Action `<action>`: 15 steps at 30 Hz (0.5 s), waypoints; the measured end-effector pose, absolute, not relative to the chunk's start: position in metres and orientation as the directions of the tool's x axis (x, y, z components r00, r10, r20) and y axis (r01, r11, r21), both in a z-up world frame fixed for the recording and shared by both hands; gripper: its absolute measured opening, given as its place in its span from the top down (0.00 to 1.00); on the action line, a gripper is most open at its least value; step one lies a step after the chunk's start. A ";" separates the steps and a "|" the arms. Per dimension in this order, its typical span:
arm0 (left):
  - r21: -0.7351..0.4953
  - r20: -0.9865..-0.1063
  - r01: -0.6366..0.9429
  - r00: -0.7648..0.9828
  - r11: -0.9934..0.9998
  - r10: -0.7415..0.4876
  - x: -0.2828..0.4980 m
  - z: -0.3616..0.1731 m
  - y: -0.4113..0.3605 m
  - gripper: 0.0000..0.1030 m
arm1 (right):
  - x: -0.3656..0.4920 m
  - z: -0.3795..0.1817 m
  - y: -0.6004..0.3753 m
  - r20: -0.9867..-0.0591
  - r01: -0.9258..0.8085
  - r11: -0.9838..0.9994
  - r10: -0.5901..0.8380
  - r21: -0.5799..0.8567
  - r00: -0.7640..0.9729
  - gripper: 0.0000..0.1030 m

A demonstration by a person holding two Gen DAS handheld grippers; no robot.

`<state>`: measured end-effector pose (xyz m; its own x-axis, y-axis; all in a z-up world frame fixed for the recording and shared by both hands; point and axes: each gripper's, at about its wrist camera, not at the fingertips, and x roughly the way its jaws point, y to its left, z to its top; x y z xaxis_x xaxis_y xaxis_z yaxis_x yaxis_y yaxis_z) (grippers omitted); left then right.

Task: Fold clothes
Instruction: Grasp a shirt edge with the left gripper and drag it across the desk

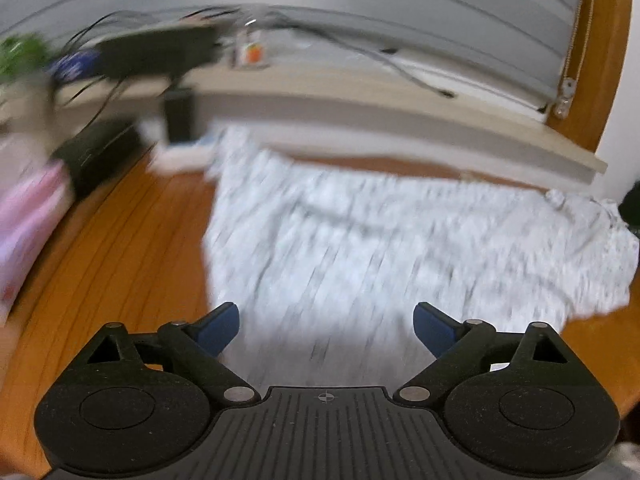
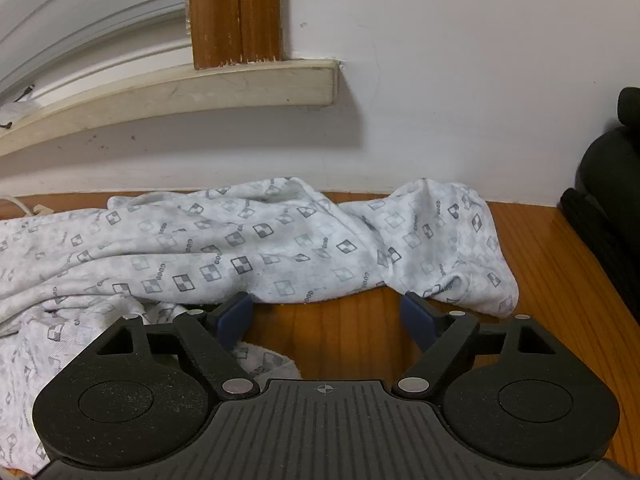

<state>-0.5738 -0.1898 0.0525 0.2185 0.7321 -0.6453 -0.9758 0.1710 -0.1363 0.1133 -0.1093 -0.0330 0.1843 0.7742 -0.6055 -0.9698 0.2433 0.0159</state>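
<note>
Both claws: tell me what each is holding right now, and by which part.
Nothing is held. The left claw stands open above the patterned white garment. The right claw is open too, with only bare wooden table between its pads, beside the garment's edge.

Garment (image 2: 248, 240): soft matt cloth, white w/ grey check print, creased. Bench (image 2: 352, 332): smooth varnished wood, orange, fine grain lines. Right gripper (image 2: 326, 312): matt black grainy plastic, blue pads, dull metal pins. Wall at 12 o'clock (image 2: 460, 80): matt white paint.
</note>
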 end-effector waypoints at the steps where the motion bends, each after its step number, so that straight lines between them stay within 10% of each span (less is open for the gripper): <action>1: -0.143 -0.645 -0.977 0.212 0.156 0.734 -0.577 0.049 -0.199 0.07 | 0.113 -0.033 -0.109 -0.609 -0.970 0.241 0.772 0.016 0.182 0.21; 7: -0.133 -0.643 -0.980 0.199 0.149 0.740 -0.579 0.039 -0.220 0.14 | 0.116 -0.032 -0.108 -0.622 -0.972 0.234 0.764 0.022 0.170 0.20; 12: -0.107 -0.635 -0.974 0.220 0.198 0.740 -0.571 0.040 -0.220 0.86 | 0.116 -0.032 -0.107 -0.618 -0.971 0.237 0.767 0.019 0.175 0.19; 15: -0.054 -0.630 -0.981 0.177 0.185 0.756 -0.575 0.044 -0.219 0.94 | 0.116 -0.032 -0.107 -0.616 -0.971 0.240 0.767 0.019 0.178 0.19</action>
<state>-0.5752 -0.2192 0.0435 0.1769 0.7564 -0.6297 -0.9813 0.1847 -0.0538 0.1165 -0.1070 -0.0320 0.1777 0.7675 -0.6159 -0.9705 0.2402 0.0193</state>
